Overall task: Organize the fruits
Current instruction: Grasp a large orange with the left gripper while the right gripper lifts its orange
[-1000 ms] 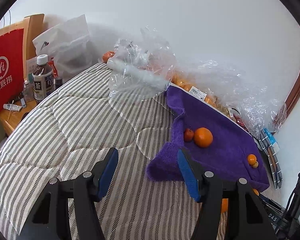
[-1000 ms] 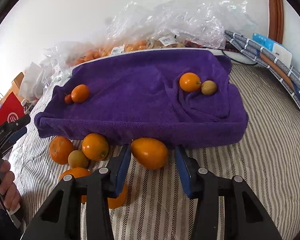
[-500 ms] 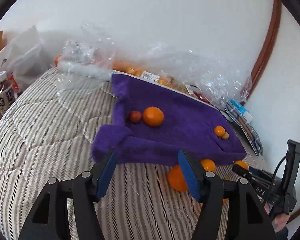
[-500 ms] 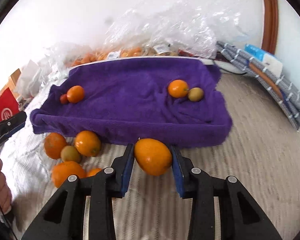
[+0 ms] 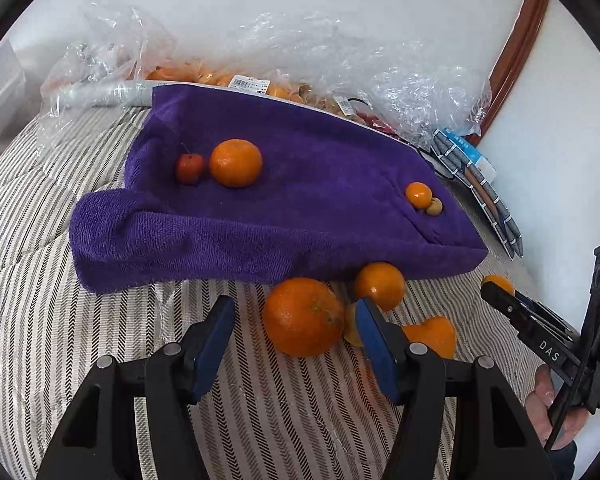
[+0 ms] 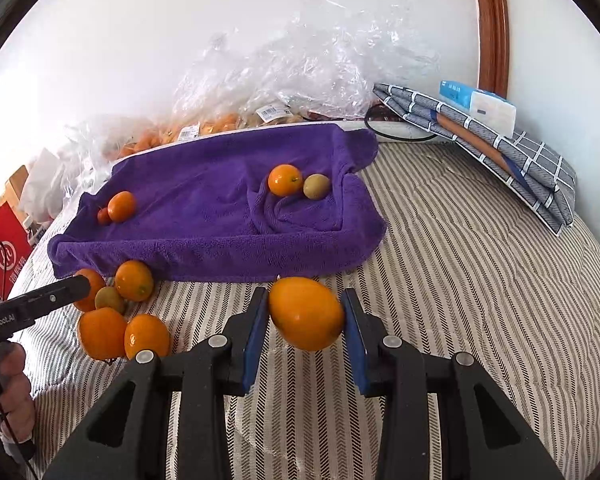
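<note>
Right claw (image 6: 306, 316), clenched on an oval orange fruit (image 6: 306, 313): both blue pads press its sides and it hangs clear of the striped bed cover (image 6: 480, 280), just in front of the purple towel (image 6: 204, 216). The jaws closed onto this fruit within the last second. Left claw (image 5: 294, 330), released: its pads stand apart over the bed cover, with a large orange (image 5: 303, 316) lying between and just beyond them, untouched (the right pad partly hides a small yellowish fruit). On the towel, two pairs of fruit: an orange (image 6: 121, 206) touching a small red fruit (image 6: 103, 216) near the left end, and a small orange (image 6: 285, 179) beside a yellow-green fruit (image 6: 316, 186) near the right end. More oranges cluster on the bed cover at the towel's front left. Clear plastic bags (image 6: 300, 76) line the wall behind.
</note>
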